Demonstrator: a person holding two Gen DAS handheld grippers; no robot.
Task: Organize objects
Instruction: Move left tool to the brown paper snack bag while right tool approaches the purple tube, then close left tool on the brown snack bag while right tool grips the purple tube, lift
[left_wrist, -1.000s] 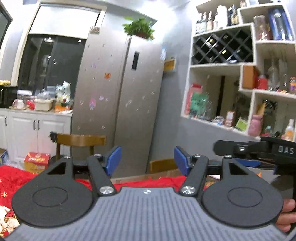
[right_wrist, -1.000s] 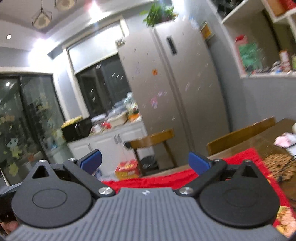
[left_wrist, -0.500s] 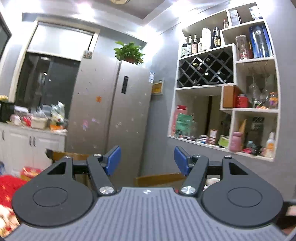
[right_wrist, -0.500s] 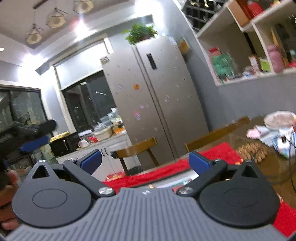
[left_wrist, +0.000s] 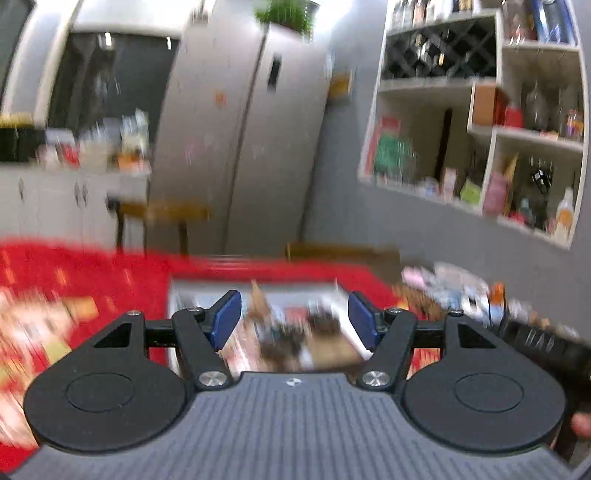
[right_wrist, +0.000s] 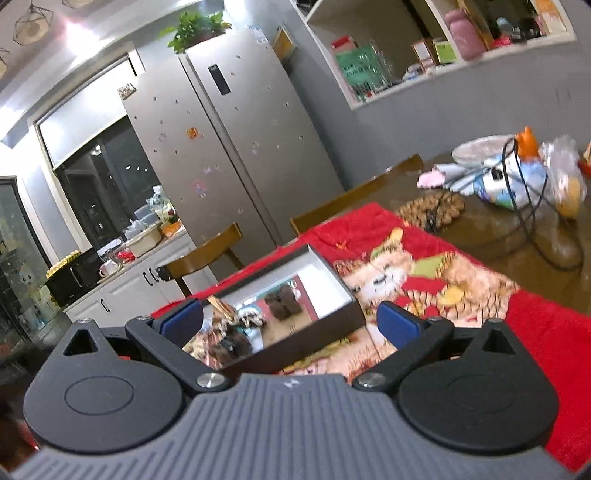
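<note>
A shallow dark box with a white inside (right_wrist: 325, 269) lies on the red cloth (right_wrist: 554, 325). It holds several small items, among them a brown furry piece (right_wrist: 282, 301) and a tan piece (right_wrist: 221, 308). My right gripper (right_wrist: 291, 321) is open and empty, just in front of the box. My left gripper (left_wrist: 290, 319) is open and empty above the same box (left_wrist: 207, 286), which looks blurred in the left wrist view. The right gripper's body (left_wrist: 543, 339) shows at the right edge there.
A cartoon picture (right_wrist: 406, 273) is printed on the cloth. On the brown table (right_wrist: 498, 229) to the right lie a woven mat (right_wrist: 428, 210), a bundle of bags (right_wrist: 517, 177) and a black cable. Wooden chairs (right_wrist: 207, 254) stand behind, before a fridge (right_wrist: 240, 147) and wall shelves (left_wrist: 480, 129).
Both grippers have tilted down from the room toward the table. The box and the cloth have come into view in both. Both stay open.
</note>
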